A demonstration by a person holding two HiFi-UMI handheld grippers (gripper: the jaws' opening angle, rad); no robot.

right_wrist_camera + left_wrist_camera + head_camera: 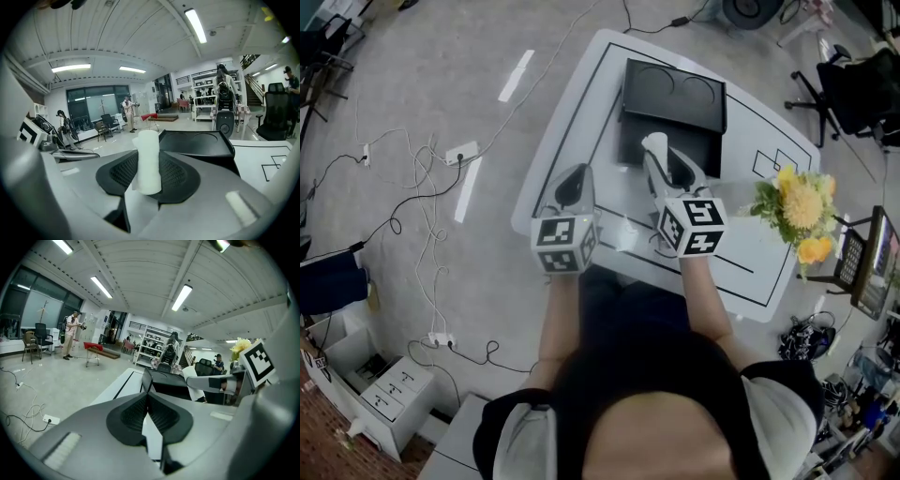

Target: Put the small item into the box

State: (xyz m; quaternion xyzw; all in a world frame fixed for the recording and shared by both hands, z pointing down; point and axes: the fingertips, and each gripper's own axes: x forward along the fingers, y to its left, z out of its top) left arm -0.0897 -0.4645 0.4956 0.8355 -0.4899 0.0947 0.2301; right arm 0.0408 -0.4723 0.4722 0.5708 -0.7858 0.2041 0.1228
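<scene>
A small white roll [148,161] stands upright between the pads of my right gripper [149,173], which is shut on it. In the head view the roll [654,143] hangs at the near edge of the open black box [701,150], whose raised lid [675,94] has two round recesses. The box [199,143] lies just beyond the roll in the right gripper view. My left gripper [573,180] hovers over the table's left part, its pads meeting at the tips with nothing between them [147,401]. From the left gripper view the box [171,385] and the roll [191,375] show ahead to the right.
The white table [581,112] carries black outline markings. Yellow flowers [797,211] stand at its right edge. Cables and a power strip [461,152] lie on the floor to the left, office chairs [858,89] at the far right, and white drawers [389,389] at the lower left.
</scene>
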